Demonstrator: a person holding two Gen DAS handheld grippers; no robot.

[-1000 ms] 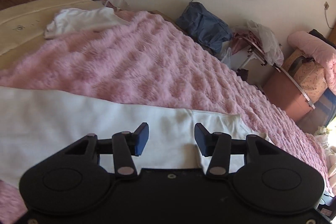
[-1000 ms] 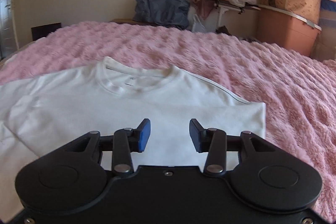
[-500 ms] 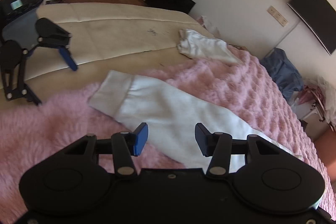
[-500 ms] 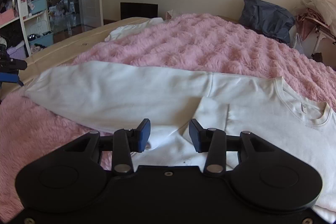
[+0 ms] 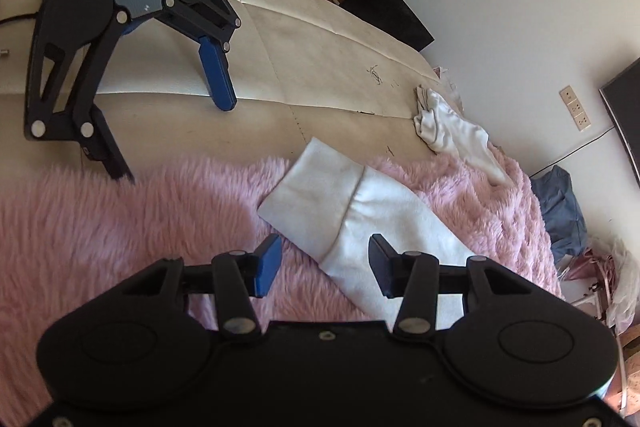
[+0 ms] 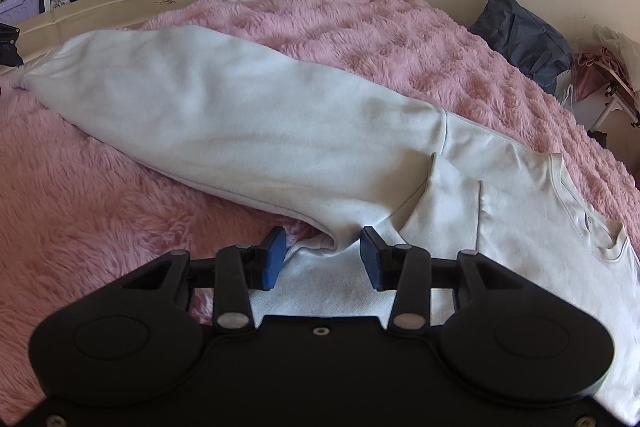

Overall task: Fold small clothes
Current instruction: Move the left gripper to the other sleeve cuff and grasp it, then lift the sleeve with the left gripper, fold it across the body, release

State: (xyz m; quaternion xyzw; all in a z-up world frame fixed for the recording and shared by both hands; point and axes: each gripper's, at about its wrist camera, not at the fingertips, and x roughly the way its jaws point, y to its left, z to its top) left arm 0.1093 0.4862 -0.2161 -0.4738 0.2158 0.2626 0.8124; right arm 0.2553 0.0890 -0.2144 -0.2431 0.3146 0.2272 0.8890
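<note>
A white long-sleeved top [image 6: 500, 195] lies flat on a pink fluffy blanket [image 6: 100, 195]. Its long sleeve [image 6: 224, 119] stretches out to the left, and the cuff end [image 5: 316, 183] shows in the left wrist view. My left gripper [image 5: 324, 267] is open and empty, just above the sleeve near the cuff. My right gripper [image 6: 322, 257] is open and empty over the armpit fold, where the sleeve meets the body. The collar [image 6: 596, 227] is at the right.
A second white garment [image 5: 448, 127] lies crumpled at the blanket's far edge on the cream mattress [image 5: 320, 67]. Another black gripper with blue pads [image 5: 120, 39] rests on the mattress at upper left. A blue bag [image 6: 524, 39] and clutter stand by the wall.
Both grippers have swung left along the top. The left went from the body to the cuff end. The right went from the collar to the armpit fold. Both stayed open.
</note>
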